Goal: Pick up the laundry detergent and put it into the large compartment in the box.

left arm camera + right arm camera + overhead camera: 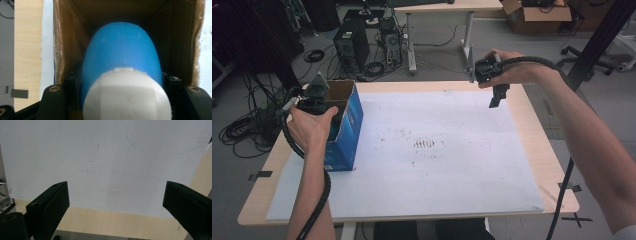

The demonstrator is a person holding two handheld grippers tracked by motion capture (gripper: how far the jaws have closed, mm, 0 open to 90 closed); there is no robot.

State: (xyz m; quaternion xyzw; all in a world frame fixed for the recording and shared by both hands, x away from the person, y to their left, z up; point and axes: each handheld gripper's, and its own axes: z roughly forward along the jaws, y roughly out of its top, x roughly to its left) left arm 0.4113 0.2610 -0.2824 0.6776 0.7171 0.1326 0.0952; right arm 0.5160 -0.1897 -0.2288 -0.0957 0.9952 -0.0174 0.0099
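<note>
Bottle clamped, left hand-held gripper inside box.

The right gripper holds its jaws wide apart above the white sheet and table edge.

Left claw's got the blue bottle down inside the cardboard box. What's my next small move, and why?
Probably lower a little further, then release. The left claw grips the blue plastic bottle with a white cap between the brown walls of the blue cardboard box, but whether it rests on the floor can't be told.
</note>
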